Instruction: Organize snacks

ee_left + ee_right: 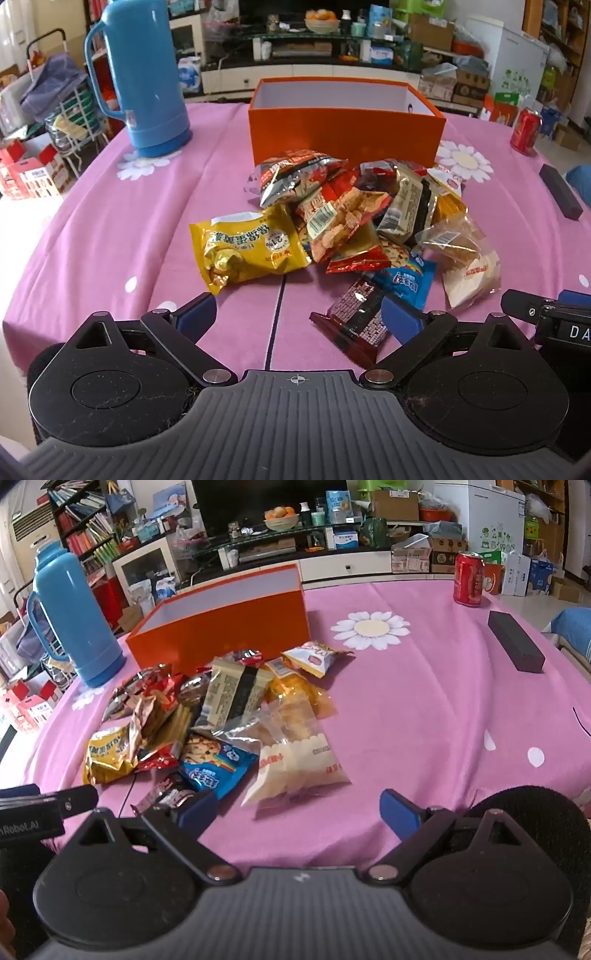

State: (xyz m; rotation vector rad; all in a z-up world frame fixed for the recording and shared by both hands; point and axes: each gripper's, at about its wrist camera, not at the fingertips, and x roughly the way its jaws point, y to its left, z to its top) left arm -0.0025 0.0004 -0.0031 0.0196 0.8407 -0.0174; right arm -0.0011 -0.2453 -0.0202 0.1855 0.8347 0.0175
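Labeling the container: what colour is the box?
Orange outside, white inside box; clearest in left wrist view.

box: orange | flask: blue | cloth: pink, white daisies | can: red

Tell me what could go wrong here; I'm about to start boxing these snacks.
1. The snack pile overlaps heavily, so grabbing one packet may drag its neighbours along.
2. The dark packet lies right at the open left tongs, flat on the cloth; a pinch may catch fabric.
3. The box stands behind the pile, so reaching over it could scatter packets.
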